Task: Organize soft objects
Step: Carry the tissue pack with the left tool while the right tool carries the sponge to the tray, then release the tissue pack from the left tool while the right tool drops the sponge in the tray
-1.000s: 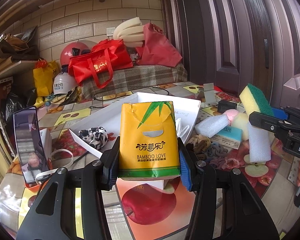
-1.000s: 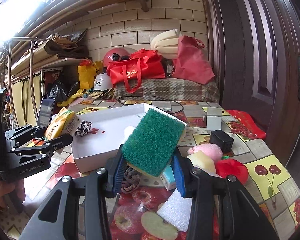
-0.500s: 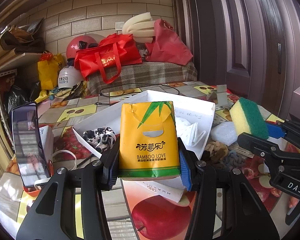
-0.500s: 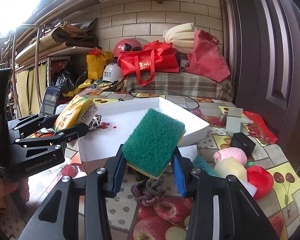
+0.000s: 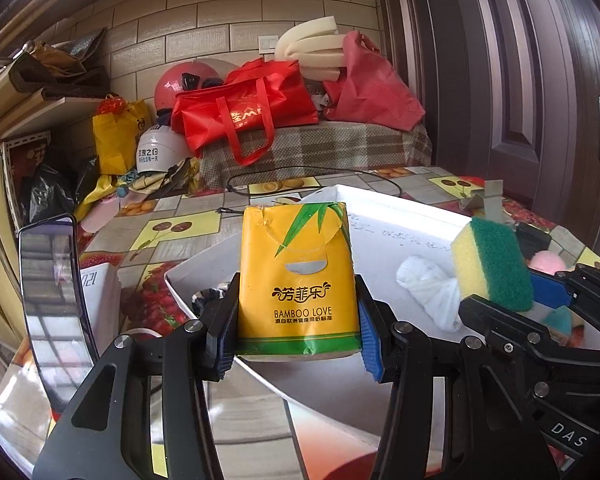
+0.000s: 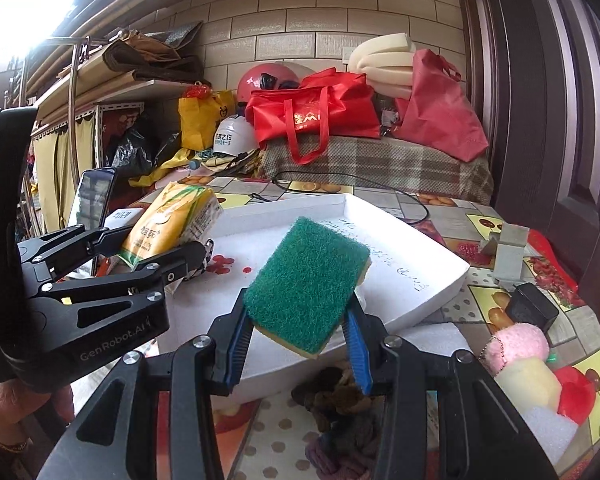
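My left gripper (image 5: 296, 330) is shut on a yellow tissue pack (image 5: 296, 276) and holds it upright over the near edge of the white tray (image 5: 400, 204). It also shows in the right wrist view (image 6: 172, 220). My right gripper (image 6: 298, 344) is shut on a green-and-yellow sponge (image 6: 306, 294), held above the tray's near wall (image 6: 432, 304). The sponge shows in the left wrist view too (image 5: 492, 264). A white cloth (image 5: 432, 288) and a black-and-white cloth (image 5: 208, 294) lie in the tray.
A phone (image 5: 50, 304) stands at the left. Brown and purple braided fabric (image 6: 340, 412), a pink-and-yellow plush (image 6: 520, 356), a red item (image 6: 578, 394) and white foam (image 6: 552, 432) lie on the patterned table at the right. A black charger (image 6: 532, 312) sits nearby.
Both grippers have moved forward toward the tray with their loads. The sponge now hangs over the tray's near wall; the tissue pack is over its near edge.
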A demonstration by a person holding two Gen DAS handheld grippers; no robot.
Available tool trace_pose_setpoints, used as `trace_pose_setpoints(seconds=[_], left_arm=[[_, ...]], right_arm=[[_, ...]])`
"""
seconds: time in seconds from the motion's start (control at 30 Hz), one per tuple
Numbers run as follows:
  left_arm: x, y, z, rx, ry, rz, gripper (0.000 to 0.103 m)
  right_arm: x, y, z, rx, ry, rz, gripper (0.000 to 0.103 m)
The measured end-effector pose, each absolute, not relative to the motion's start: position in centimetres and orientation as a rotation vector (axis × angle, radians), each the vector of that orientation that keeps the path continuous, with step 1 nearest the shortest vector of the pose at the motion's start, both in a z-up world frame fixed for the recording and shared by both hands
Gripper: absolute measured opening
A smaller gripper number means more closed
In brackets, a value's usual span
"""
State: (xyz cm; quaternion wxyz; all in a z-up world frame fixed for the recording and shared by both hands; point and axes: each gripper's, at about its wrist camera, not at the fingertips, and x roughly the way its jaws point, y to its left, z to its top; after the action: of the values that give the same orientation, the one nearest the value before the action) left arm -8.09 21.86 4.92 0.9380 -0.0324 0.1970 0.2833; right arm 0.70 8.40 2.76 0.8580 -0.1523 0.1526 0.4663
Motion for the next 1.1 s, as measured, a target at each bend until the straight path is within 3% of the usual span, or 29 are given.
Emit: trace_pose_setpoints(seconds=[0.57, 0.7, 0.77, 0.83, 0.9, 0.97, 1.1], left_arm=[[-2.0, 26.1, 3.8, -0.063, 0.579, 0.589, 0.05], [-2.5, 26.2, 3.9, -0.065, 0.556, 0.66, 0.058], [-3.1, 26.3, 4.2, -0.07, 0.524, 0.703, 0.073], [-3.7, 26.6, 4.3, -0.09, 0.496, 0.737, 0.095], [-4.2, 27.0, 4.4, -0.11, 0.479, 0.753, 0.103], [-4.4, 27.0, 4.5, -0.106, 0.467, 0.766, 0.103], [-4.8, 26.7, 4.7, -0.097, 0.438, 0.78, 0.103]], right_arm=[[5.6, 14.3, 1.7, -0.306, 0.495, 0.889, 0.045], [6.0, 14.1, 1.7, -0.291, 0.511, 0.861, 0.066], [6.1, 13.8, 1.8, -0.277, 0.508, 0.844, 0.074], [6.3, 13.5, 1.9, -0.254, 0.51, 0.835, 0.086], [6.5, 13.2, 2.1, -0.234, 0.509, 0.832, 0.095], [6.6, 13.0, 2.1, -0.221, 0.507, 0.819, 0.103], [6.3, 13.0, 2.2, -0.224, 0.49, 0.816, 0.103]])
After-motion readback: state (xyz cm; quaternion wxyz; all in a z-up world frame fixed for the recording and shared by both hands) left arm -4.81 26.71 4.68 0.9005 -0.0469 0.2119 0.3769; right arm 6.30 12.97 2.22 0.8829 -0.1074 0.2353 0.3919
